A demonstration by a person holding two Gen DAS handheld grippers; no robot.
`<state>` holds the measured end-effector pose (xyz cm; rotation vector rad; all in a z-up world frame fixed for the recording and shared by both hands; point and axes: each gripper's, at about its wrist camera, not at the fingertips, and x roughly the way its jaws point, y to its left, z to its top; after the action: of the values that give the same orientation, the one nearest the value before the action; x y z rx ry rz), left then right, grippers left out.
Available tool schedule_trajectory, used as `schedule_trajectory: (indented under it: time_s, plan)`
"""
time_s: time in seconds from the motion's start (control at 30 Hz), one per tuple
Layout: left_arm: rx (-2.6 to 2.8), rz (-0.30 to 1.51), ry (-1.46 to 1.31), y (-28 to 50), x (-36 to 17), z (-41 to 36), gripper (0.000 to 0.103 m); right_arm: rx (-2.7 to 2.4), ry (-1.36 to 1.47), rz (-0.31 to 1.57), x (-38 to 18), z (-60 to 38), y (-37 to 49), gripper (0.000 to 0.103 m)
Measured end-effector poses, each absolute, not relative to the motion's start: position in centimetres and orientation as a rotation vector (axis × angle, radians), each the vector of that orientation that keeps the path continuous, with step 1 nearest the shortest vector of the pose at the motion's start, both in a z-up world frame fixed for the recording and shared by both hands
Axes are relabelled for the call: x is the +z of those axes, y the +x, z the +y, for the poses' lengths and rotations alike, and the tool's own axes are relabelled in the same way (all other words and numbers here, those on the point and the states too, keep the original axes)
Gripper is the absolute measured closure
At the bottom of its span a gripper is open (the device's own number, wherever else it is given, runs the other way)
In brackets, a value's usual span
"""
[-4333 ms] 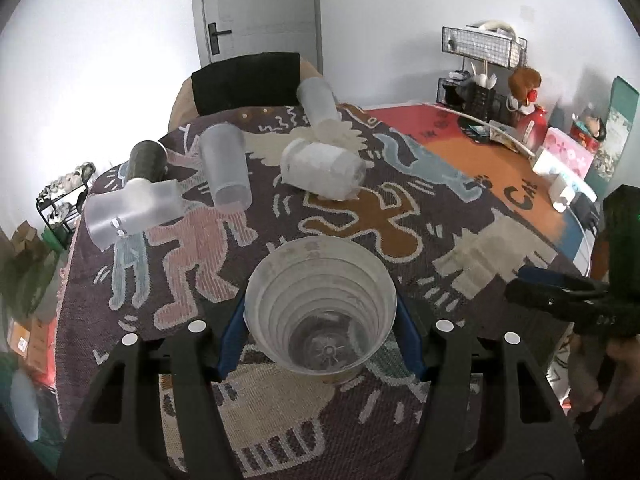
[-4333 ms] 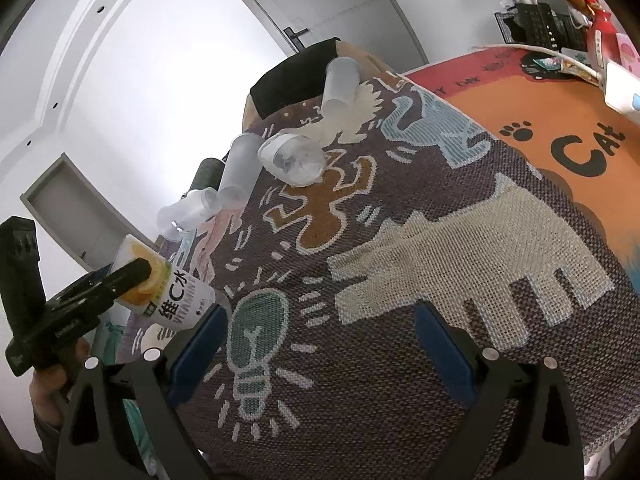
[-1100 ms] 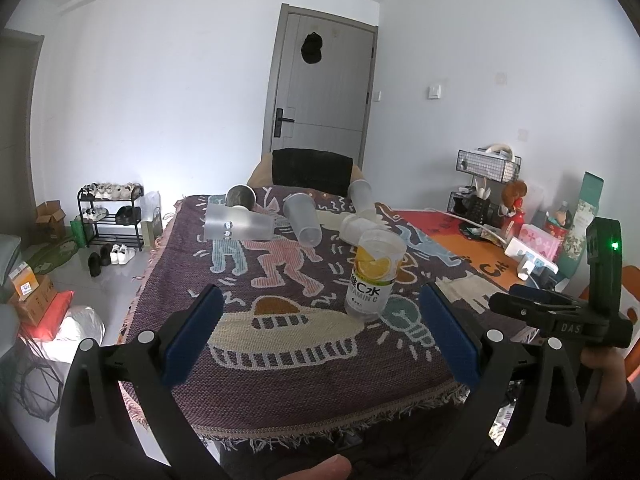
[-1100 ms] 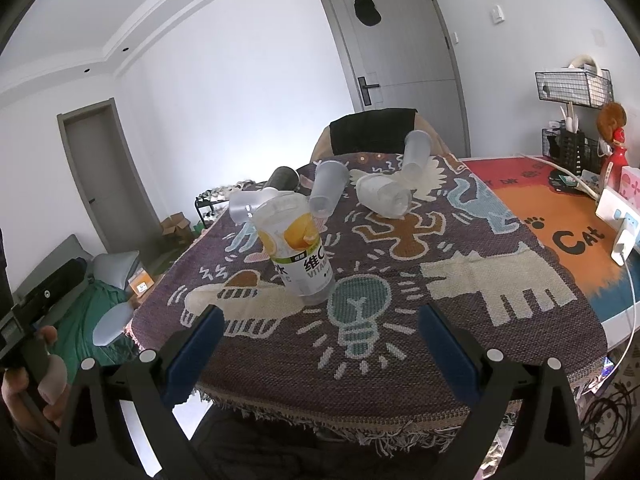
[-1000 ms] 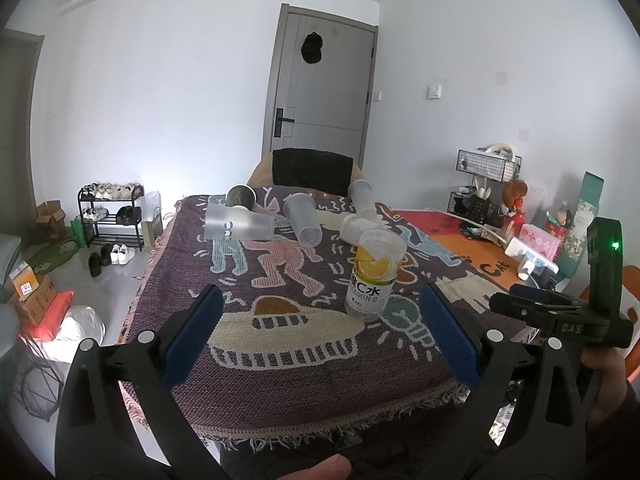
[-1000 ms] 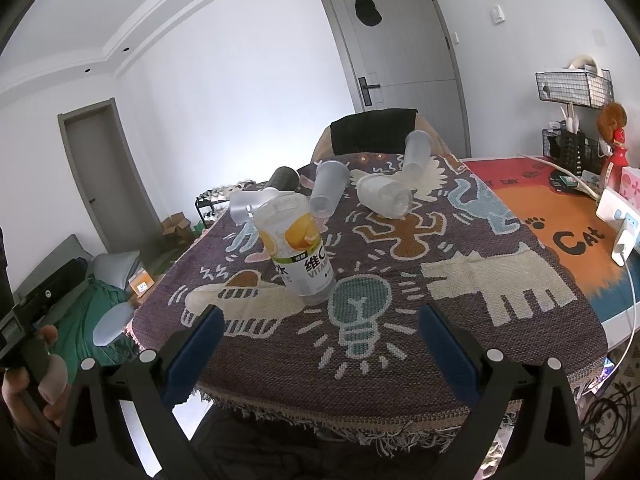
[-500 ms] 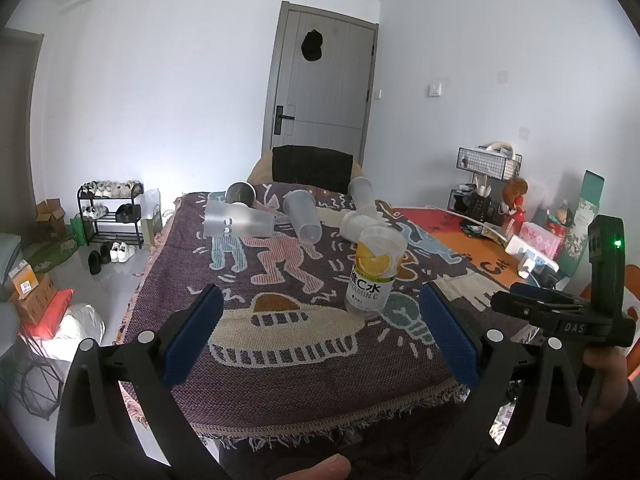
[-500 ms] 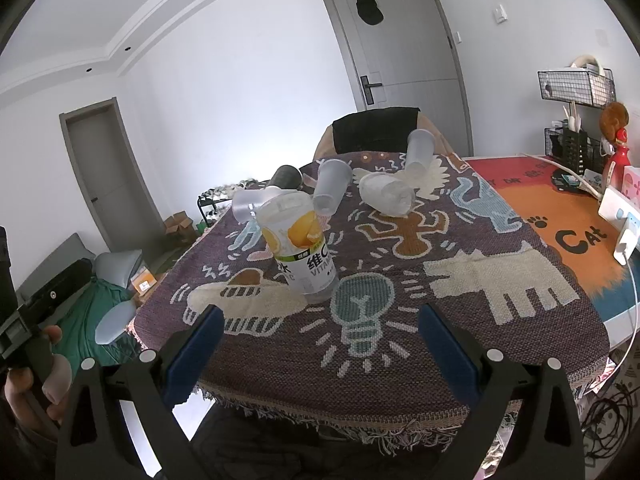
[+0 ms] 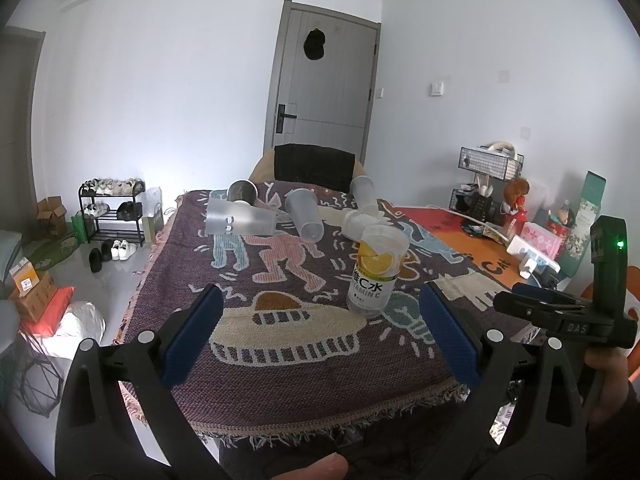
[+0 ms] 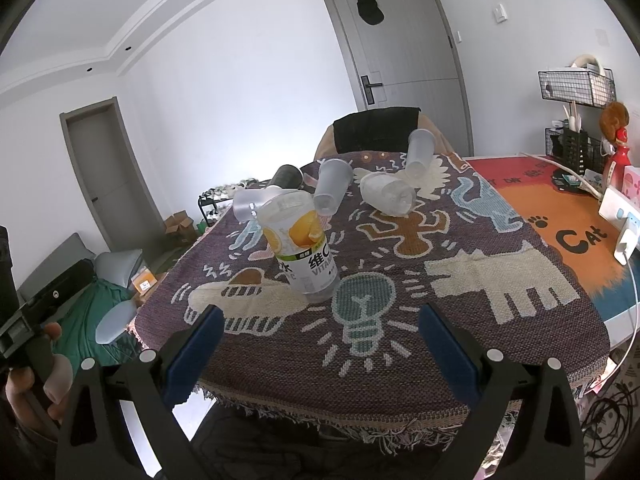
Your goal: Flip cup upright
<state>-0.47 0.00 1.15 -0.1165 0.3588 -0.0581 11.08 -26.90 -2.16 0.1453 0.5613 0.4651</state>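
The left claw (image 9: 318,336) and the right claw (image 10: 316,340) both hang wide open and empty off the counter's (image 10: 400,376) near edge, which suggests the flip is done. The cup (image 9: 377,270) stands upright, mouth up, on the rug (image 9: 280,344) near the near edge, between an oval motif and a bulb motif. Its label shows an orange slice and reads "VITAMIN C" under "C水"; at the right edge an orange mat (image 10: 560,216) reads "CAT".

Both my wrist cameras sit back off the near edge of the table (image 9: 280,408), facing across it toward the door (image 9: 324,80). Left view looks from the left, right view from the right. Shared: upright cup (image 9: 376,272) (image 10: 300,248), patterned blanket (image 10: 400,320).
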Motion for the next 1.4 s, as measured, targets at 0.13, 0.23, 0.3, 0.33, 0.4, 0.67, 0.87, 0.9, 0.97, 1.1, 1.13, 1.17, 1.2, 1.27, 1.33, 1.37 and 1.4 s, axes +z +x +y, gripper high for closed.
schedule_trajectory:
  time_s: [0.13,0.23,0.3,0.33,0.4,0.67,0.87,0.9,0.97,1.1,1.13,1.17,1.2,1.27,1.33,1.37,1.4]
  plan:
    - [-0.058,0.362,-0.116,-0.4,1.0,0.2,0.006,0.465,0.144,0.562,-2.2,-26.9,11.1,0.008]
    - [-0.058,0.362,-0.116,-0.4,1.0,0.2,0.006,0.465,0.144,0.561,-2.2,-26.9,11.0,0.008]
    - [-0.057,0.362,-0.116,-0.4,1.0,0.2,0.006,0.466,0.143,0.562,-2.2,-27.0,11.1,0.008]
    - [-0.057,0.362,-0.116,-0.4,1.0,0.2,0.006,0.466,0.143,0.563,-2.3,-27.0,11.1,0.008]
    - [-0.058,0.363,-0.117,-0.4,1.0,0.2,0.006,0.467,0.143,0.564,-2.3,-27.0,11.1,0.008]
    - [-0.041,0.371,-0.127,-0.4,0.2,0.6,0.006,0.468,0.143,0.564,-2.3,-27.0,11.1,0.008]
    - [-0.026,0.378,-0.131,-0.3,0.3,0.6,0.006,0.47,0.142,0.564,-2.3,-27.1,11.1,0.008]
    - [-0.024,0.377,-0.126,-0.4,0.2,0.5,0.006,0.469,0.14,0.563,-2.3,-27.1,11.1,0.008]
    - [-0.023,0.375,-0.119,-0.5,0.3,0.4,0.006,0.471,0.14,0.564,-2.3,-27.1,11.1,0.008]
    - [-0.026,0.374,-0.109,-0.3,0.6,0.1,0.006,0.47,0.141,0.564,-2.3,-27.1,11.1,0.008]
    - [-0.026,0.372,-0.108,-0.4,0.7,0.1,0.006,0.471,0.14,0.563,-2.3,-27.1,11.1,0.008]
    - [-0.026,0.371,-0.107,-0.4,0.7,0.0,0.006,0.469,0.14,0.563,-2.3,-27.0,11.1,0.008]
    - [-0.026,0.369,-0.107,-0.4,0.7,0.0,0.006,0.469,0.14,0.563,-2.3,-27.1,11.1,0.008]
    - [-0.029,0.37,-0.107,-0.2,0.9,0.0,0.006,0.47,0.142,0.563,-2.3,-27.1,11.1,0.008]
    - [-0.032,0.377,-0.107,0.1,0.9,0.0,0.006,0.467,0.138,0.56,-2.3,-27.1,11.1,0.008]
    - [-0.033,0.383,-0.107,0.2,0.8,0.0,0.006,0.466,0.137,0.559,-2.2,-27.2,11.1,0.008]
    - [-0.036,0.385,-0.108,0.2,0.8,0.0,0.006,0.464,0.139,0.559,-2.3,-27.3,11.1,0.008]
